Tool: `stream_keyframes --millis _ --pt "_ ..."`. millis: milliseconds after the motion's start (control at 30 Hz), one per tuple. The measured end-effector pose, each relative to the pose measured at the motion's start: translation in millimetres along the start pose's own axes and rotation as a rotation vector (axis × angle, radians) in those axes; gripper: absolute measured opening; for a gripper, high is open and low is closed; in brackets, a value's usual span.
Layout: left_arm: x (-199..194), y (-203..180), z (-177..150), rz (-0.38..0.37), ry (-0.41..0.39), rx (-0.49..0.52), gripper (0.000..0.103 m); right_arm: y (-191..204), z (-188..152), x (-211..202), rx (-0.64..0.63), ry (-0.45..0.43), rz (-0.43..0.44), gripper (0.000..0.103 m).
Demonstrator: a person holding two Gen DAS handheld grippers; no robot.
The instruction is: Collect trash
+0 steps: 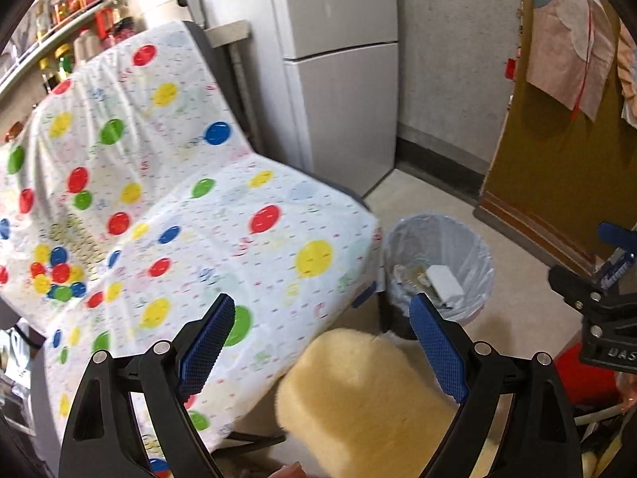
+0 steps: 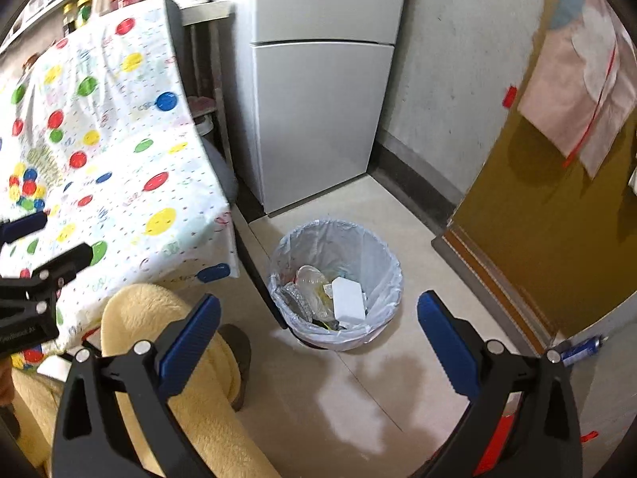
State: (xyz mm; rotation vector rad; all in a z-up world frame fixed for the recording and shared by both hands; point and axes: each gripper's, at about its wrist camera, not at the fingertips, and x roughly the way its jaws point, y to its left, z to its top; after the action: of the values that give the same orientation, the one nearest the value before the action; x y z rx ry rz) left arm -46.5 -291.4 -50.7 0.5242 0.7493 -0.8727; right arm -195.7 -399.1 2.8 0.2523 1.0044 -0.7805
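Observation:
A trash bin (image 2: pixel 374 279) lined with a pale plastic bag stands on the floor beside the table; it holds a white box (image 2: pixel 348 298), a clear plastic bottle (image 2: pixel 312 277) and other wrappers. It also shows in the left wrist view (image 1: pixel 458 239). My right gripper (image 2: pixel 318 330) is open and empty, above the floor just in front of the bin. My left gripper (image 1: pixel 322 330) is open and empty, over the table's corner and the person's yellow fleece-clad leg (image 1: pixel 358 390). The right gripper's body (image 1: pixel 597 306) shows at the right edge of the left wrist view.
A table with a balloon-print cloth (image 1: pixel 179 219) fills the left. A white fridge (image 2: pixel 314 99) stands behind the bin by a grey wall. A mustard-brown door (image 2: pixel 557 219) is to the right. A blue can (image 2: pixel 583 346) lies on the floor at right.

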Motion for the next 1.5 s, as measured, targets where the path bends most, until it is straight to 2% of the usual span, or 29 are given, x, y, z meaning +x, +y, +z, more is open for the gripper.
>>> stream_keyframes --millis 200,367,667,1500 --pt "-8 12 -11 0.027 0.039 -0.017 0.089 5 -11 -20 -0.015 0.013 0.038 0.097" --pt "-23 18 -19 0.051 0.039 -0.055 0.089 0 -9 -33 -0.042 -0.025 0.031 0.097" --pt "-31 19 -22 0.063 0.030 -0.080 0.089 -6 -11 -26 -0.006 -0.009 0.022 0.097" --pt "-41 18 -14 0.057 -0.002 -0.088 0.089 -5 -9 -28 -0.020 -0.007 0.013 0.097"
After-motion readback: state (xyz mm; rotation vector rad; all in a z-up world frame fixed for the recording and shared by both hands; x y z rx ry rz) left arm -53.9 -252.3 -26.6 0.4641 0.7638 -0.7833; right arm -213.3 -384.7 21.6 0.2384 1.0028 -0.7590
